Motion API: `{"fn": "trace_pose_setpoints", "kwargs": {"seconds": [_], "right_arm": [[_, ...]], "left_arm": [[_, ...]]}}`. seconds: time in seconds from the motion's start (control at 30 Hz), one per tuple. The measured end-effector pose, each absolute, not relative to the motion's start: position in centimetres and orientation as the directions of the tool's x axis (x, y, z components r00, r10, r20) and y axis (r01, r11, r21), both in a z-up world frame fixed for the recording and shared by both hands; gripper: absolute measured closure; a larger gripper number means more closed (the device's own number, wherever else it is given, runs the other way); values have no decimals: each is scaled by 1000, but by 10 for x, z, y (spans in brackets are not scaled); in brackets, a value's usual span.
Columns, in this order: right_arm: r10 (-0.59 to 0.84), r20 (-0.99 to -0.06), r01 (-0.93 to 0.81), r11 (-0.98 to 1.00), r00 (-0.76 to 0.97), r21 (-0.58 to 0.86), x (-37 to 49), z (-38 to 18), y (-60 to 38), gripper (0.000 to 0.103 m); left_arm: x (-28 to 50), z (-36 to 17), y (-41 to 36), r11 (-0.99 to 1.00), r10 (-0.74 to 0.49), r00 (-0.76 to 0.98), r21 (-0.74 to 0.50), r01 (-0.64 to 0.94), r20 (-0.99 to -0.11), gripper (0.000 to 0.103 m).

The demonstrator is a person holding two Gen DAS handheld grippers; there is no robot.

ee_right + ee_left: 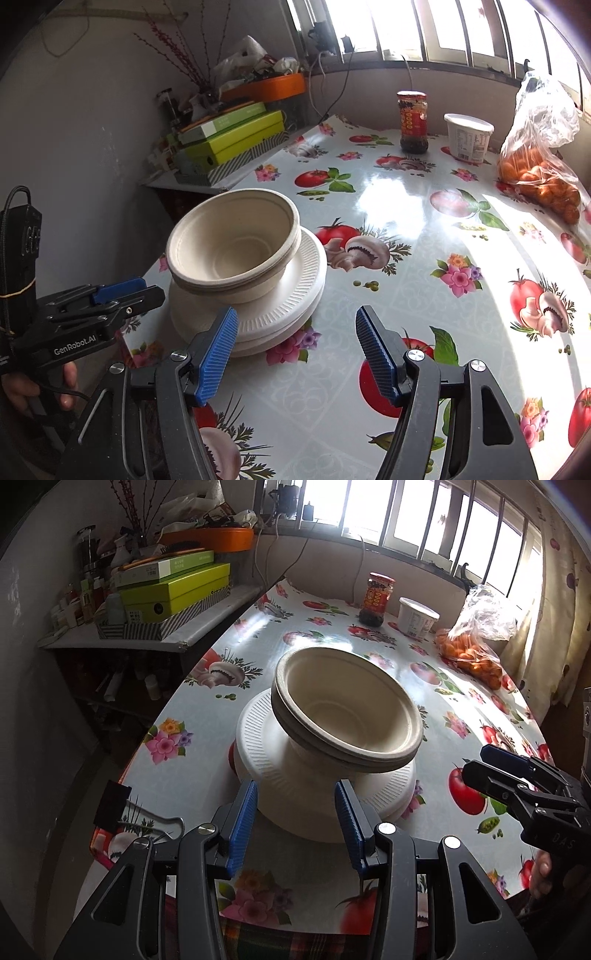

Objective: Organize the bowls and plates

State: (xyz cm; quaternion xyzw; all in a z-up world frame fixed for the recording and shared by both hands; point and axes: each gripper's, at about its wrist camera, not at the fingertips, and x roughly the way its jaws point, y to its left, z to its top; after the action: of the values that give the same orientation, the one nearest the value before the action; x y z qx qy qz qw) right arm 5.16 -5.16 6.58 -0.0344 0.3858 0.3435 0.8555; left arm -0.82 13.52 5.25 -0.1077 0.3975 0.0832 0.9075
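Nested beige paper bowls (347, 716) (232, 243) sit tilted on a stack of white ribbed plates (266, 753) (295, 288) near the table's left edge. My left gripper (295, 786) is open just in front of the stack, and the plates' near rim shows between its blue pads without being pressed. From the right wrist view the left gripper (151, 290) hovers beside the stack's left side, held by a hand. My right gripper (297, 314) is open over the tablecloth to the right of the stack, nothing between its fingers. It also shows at the right in the left wrist view (480, 762).
On the fruit-patterned tablecloth (406, 258), a sauce jar (376, 598), a white tub (415, 618) and a bag of oranges (472, 653) stand at the far side by the window. A shelf with green boxes (173, 594) is at left. A binder clip (110, 806) grips the table edge.
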Motion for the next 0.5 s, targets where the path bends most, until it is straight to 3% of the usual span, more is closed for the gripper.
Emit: {"fn": "trace_pose_setpoints", "kwargs": {"seconds": [0.5], "right_arm": [[499,-739,-631,764,452,130,28,31,-55,36]], "left_arm": [[-34,19,111,973,121,647,-41,-229,-753,58]]}}
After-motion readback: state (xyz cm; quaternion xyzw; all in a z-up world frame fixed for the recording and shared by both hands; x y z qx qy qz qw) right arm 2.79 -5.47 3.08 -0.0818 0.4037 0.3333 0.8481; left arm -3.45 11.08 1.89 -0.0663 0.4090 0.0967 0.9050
